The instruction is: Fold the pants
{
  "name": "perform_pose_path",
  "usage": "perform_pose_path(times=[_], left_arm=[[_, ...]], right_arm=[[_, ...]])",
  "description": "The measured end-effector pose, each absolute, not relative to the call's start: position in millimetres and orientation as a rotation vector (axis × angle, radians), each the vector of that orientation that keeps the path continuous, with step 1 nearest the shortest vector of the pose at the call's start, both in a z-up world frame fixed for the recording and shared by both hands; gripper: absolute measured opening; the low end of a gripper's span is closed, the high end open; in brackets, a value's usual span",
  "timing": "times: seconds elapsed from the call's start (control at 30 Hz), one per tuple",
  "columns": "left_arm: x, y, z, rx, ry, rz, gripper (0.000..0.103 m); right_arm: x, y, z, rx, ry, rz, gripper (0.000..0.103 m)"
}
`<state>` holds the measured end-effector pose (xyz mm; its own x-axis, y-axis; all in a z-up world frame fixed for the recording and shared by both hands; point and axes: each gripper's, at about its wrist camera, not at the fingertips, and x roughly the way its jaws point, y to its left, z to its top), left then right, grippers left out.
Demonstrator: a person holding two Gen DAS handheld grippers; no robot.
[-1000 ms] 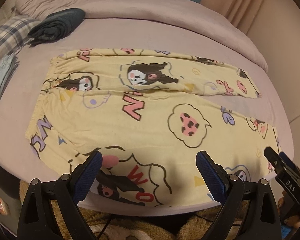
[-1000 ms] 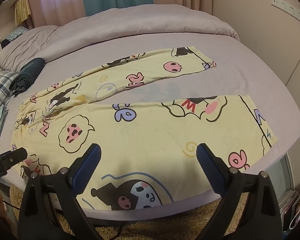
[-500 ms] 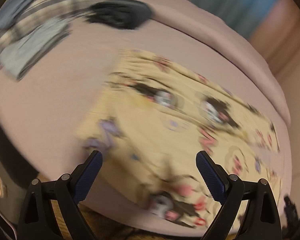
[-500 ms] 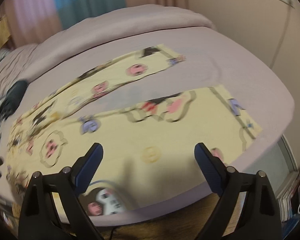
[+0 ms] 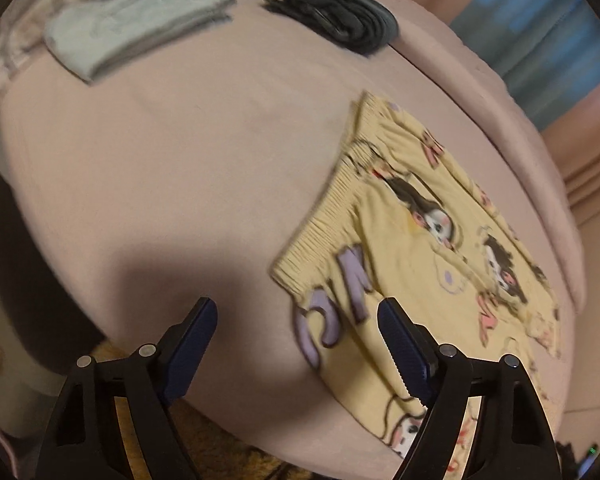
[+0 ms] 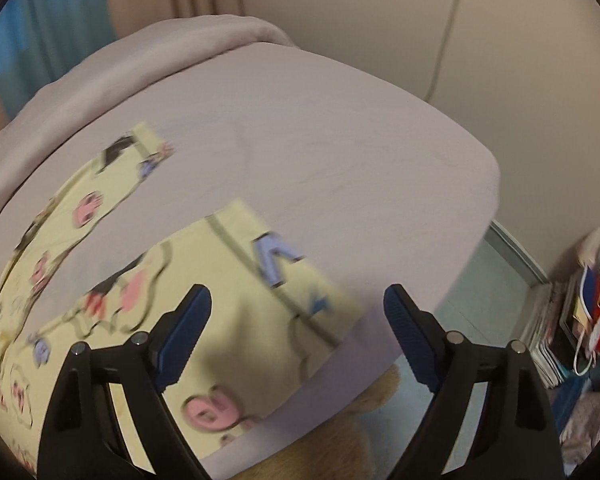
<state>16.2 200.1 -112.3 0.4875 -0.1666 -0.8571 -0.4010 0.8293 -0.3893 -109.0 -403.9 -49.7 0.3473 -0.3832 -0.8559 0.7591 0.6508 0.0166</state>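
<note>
Your pants [image 5: 428, 248] lay flat on the bed [image 5: 172, 184], waistband toward your left, legs running off to your right. Your left gripper [image 5: 298, 344] hovered above the near waistband corner, jaws wide apart, one finger over the cloth and the other over bare sheet. Behind the waistband, at the bed's far side, sat a rolled garment [image 5: 340, 16], with a folded cloth [image 5: 140, 24] to its left. Your right gripper [image 6: 296, 334] hung spread over the nearer leg's hem [image 6: 284, 268]. The other leg [image 6: 112, 184] lay behind it. Beyond the bed's right end, a stack of magazines [image 6: 548, 332] stood on the floor.
</note>
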Motion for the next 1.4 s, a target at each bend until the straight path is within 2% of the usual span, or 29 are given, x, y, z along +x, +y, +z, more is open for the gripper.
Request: perform_pose_path(times=[0.3, 0.37, 0.43, 0.47, 0.53, 0.57, 0.6, 0.67, 0.73, 0.83, 1.03, 1.3, 1.37, 1.4], left_arm=[[20.8, 202.6, -121.7, -0.629, 1.073, 0.118, 0.082], [18.1, 201.7, -122.0, -0.610, 1.066, 0.133, 0.071], [15.5, 199.8, -122.4, -0.567, 1.053, 0.161, 0.053], [14.0, 199.9, -122.5, -0.564, 1.045, 0.169, 0.047], [12.0, 203.6, -123.4, -0.583, 1.043, 0.185, 0.022], [12.1, 205.4, -123.6, -0.604, 1.046, 0.170, 0.016], [13.0, 207.8, -124.3, -0.645, 1.053, 0.131, 0.003], [15.3, 209.1, -125.4, -0.695, 1.079, 0.099, 0.003], [15.3, 206.0, -117.8, -0.661, 1.069, 0.104, 0.002], [13.6, 203.4, -104.2, -0.653, 1.042, 0.092, 0.002], [17.2, 204.8, -84.4, -0.647, 1.004, 0.077, 0.002], [19.6, 201.1, -87.6, -0.639, 1.022, 0.103, 0.002], [18.7, 201.6, -85.9, -0.642, 1.018, 0.104, 0.002], [18.4, 202.2, -84.6, -0.644, 1.015, 0.104, 0.002]], right_arm=[[-99.0, -415.2, -77.6, 0.495, 0.992, -0.721, 0.089], [-94.3, -416.6, -91.0, 0.528, 1.015, -0.678, 0.089], [-91.2, -415.8, -103.8, 0.558, 1.025, -0.658, 0.091], [-90.5, -414.2, -106.8, 0.538, 1.022, -0.681, 0.091], [-89.6, -410.2, -106.4, 0.497, 1.016, -0.704, 0.091], [-90.4, -410.4, -105.6, 0.495, 1.012, -0.699, 0.091], [-91.8, -411.7, -105.1, 0.500, 1.011, -0.691, 0.090], [-96.7, -415.5, -102.9, 0.513, 1.008, -0.683, 0.085], [-106.3, -419.7, -96.8, 0.525, 1.002, -0.683, 0.073], [-122.1, -429.4, -88.2, 0.578, 0.963, -0.673, 0.060], [-145.3, -437.6, -81.3, 0.634, 0.936, -0.683, 0.062], [-140.4, -436.6, -99.9, 0.692, 0.948, -0.634, 0.066], [-135.5, -434.7, -101.1, 0.659, 0.936, -0.646, 0.066], [-134.1, -433.9, -100.5, 0.640, 0.924, -0.649, 0.062]])
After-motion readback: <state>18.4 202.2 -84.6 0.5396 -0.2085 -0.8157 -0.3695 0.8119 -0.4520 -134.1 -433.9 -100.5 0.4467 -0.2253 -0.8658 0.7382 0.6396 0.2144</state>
